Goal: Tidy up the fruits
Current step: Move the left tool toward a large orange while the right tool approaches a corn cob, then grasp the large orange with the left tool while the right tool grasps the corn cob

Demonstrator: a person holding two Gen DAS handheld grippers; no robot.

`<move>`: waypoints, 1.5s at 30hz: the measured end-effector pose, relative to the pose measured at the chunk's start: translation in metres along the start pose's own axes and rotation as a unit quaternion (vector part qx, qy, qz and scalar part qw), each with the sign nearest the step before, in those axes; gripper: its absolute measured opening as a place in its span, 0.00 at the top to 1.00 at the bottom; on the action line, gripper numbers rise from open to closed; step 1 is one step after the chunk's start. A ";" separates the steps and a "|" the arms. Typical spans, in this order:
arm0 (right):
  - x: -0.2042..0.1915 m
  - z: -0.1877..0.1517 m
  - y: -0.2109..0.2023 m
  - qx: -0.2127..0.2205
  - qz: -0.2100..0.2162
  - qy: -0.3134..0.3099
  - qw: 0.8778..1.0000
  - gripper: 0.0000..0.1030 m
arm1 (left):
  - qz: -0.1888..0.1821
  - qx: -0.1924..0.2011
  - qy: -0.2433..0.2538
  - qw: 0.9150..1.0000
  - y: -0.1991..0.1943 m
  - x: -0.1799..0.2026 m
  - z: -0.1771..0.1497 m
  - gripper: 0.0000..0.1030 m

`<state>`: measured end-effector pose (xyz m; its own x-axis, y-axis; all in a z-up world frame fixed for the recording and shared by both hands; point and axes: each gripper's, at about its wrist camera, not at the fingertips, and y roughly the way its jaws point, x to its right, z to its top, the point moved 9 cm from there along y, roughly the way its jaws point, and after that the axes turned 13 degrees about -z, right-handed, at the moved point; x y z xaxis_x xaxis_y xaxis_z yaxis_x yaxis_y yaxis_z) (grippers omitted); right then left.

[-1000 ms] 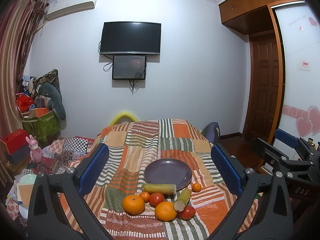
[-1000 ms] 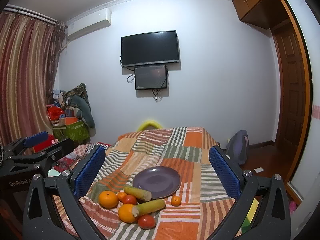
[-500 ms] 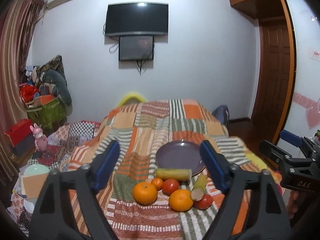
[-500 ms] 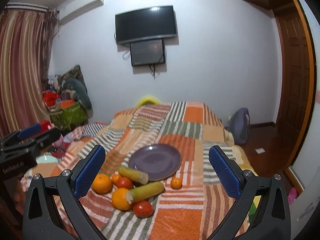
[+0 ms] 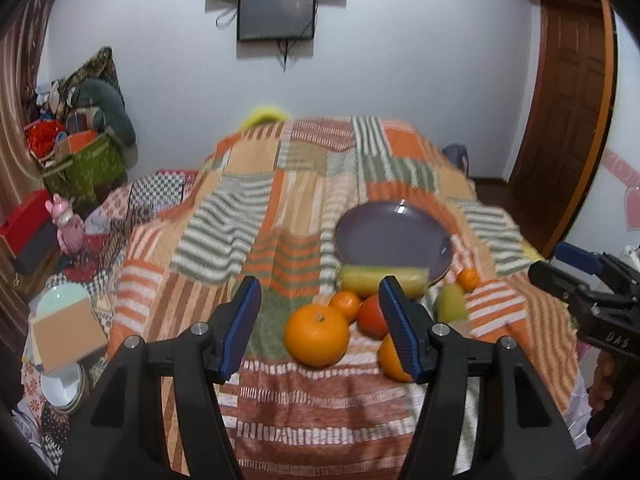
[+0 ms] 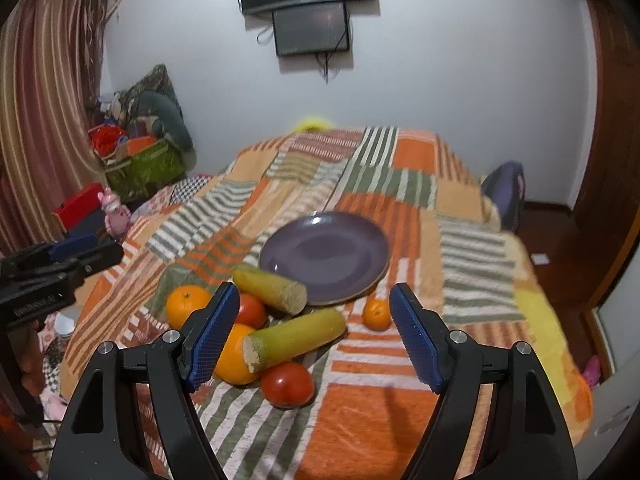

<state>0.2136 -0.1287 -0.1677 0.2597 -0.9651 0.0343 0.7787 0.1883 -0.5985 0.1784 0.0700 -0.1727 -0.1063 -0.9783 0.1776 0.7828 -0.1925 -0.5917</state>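
Note:
A purple plate (image 5: 392, 236) (image 6: 326, 256) lies on the striped blanket. In front of it lie oranges, tomatoes and two sugarcane pieces. My left gripper (image 5: 320, 324) is open and empty, with a large orange (image 5: 316, 336) between its fingers, still apart. My right gripper (image 6: 312, 334) is open and empty above a sugarcane piece (image 6: 294, 338), a tomato (image 6: 287, 384) and an orange (image 6: 236, 354). A second cane piece (image 6: 270, 288) touches the plate's rim. A small orange (image 6: 376, 313) lies to the right.
The striped blanket (image 6: 472, 256) covers a bed. Boxes, bags and a pink toy (image 5: 66, 224) stand on the left floor. A wooden door (image 5: 560, 92) is on the right. Bowls (image 5: 60, 388) lie on the floor at the bed's left.
Both grippers have moved down and forward, closer to the fruit. The left gripper's fingers have narrowed and now frame the large orange. The right gripper has narrowed a little.

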 end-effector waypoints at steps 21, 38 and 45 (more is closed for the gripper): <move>-0.045 -0.043 0.074 -0.112 0.040 -0.051 0.992 0.26 | -0.041 -0.135 -0.047 0.989 0.103 -0.025 -0.065 0.38; -0.021 -0.045 0.068 -0.116 0.075 -0.013 0.990 0.46 | -0.028 -0.145 -0.059 0.987 0.126 -0.035 -0.065 0.33; 0.008 -0.042 0.061 -0.113 0.057 0.020 0.992 0.59 | -0.041 -0.153 -0.059 0.986 0.107 -0.022 -0.072 0.34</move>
<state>0.2396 -0.1330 -0.2380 0.3120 -0.9472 -0.0737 0.5961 0.2556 -0.7612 0.2203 0.0658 -0.2968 -0.0750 -0.9464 0.3143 0.5517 -0.3019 -0.7775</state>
